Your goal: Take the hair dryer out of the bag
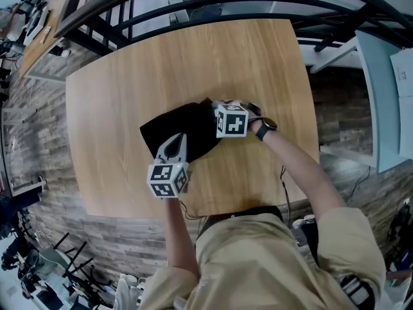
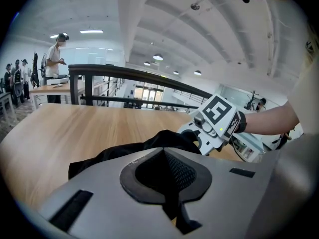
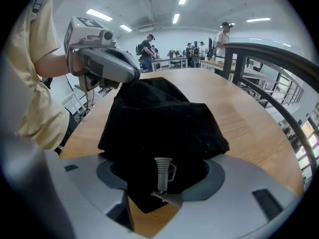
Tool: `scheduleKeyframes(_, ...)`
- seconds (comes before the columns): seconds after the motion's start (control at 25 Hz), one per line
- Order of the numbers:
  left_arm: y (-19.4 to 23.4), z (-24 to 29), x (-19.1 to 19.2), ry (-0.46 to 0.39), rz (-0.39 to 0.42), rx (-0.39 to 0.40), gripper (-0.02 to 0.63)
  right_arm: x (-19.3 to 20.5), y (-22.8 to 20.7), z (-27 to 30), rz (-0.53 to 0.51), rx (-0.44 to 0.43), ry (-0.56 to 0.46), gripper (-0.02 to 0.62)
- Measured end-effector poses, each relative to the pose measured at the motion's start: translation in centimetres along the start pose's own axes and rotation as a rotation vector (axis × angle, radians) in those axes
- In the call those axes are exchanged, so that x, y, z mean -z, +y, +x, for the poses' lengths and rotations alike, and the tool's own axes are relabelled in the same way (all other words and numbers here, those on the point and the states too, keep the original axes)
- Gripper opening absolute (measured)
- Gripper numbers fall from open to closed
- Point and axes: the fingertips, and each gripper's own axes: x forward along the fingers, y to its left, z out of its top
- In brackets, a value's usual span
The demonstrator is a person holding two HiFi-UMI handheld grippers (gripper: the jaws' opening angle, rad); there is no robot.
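- The left tongs (image 2: 167, 178) are closed on a fold of the soft black cloth bag (image 1: 181, 131), which lies near the middle of the light wooden bench (image 1: 129, 76). The pinch takes only cloth. If that fold slides out, nothing anchors the bag, and it will probably drag along with whatever is pulled.
- The right tongs (image 3: 162, 183) stand wide apart around the opposite end of the bag, with their pads not pressing on it. A grey ribbed stub (image 3: 162, 176) with a small loop stands up between them against the black cloth.
- The hair dryer itself shows in no view, so I judge it is still inside the bag. The stub may be its cord end, though I cannot be sure.
- If the right tongs close on cloth rather than on something solid, both tongs would tug the bag against each other and nothing would come out.
- Closing on the narrow ribbed stub alone is also risky, because it could slip or twist free of the pads.
- If the bag's mouth is bunched, the hidden body may snag on the way out.
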Motion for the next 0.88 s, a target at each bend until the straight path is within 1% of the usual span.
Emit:
scheduleKeyframes(0.12,0.0,0.3,0.5,0.011,0.006,0.001,0.011,0.2,-0.2,1.7,-0.027,-0.001,0.059,0.235)
scheduleKeyframes(0.28,0.2,0.7,1.0,0.021,-0.009,-0.001,0.011,0.2,-0.9,2.7,-0.015,-0.026,0.072,0.242)
scheduleKeyframes(0.4,0.6,1.0,1.1,0.02,-0.018,-0.007,0.011,0.1,-0.8,3.0,-0.054,-0.047,0.098,0.242)
scheduleKeyframes(0.44,0.7,1.0,1.3,0.023,-0.018,-0.012,0.011,0.0,-0.7,3.1,-0.071,-0.052,0.106,0.239)
scheduleKeyframes(0.48,0.9,1.0,1.4,0.027,-0.017,-0.016,0.011,-0.1,-0.7,3.2,-0.084,-0.053,0.109,0.214)
scheduleKeyframes(0.52,1.0,1.1,1.6,0.031,-0.019,-0.021,0.011,-0.1,-0.7,3.2,-0.092,-0.05,0.108,0.178)
scheduleKeyframes(0.76,1.7,1.1,2.0,0.044,-0.033,-0.042,0.011,0.2,-0.1,2.1,-0.066,-0.01,0.058,0.165)
scheduleKeyframes(0.88,2.1,1.2,1.9,0.037,-0.037,-0.048,0.011,-0.1,-0.1,0.9,-0.08,0.023,0.035,0.161)
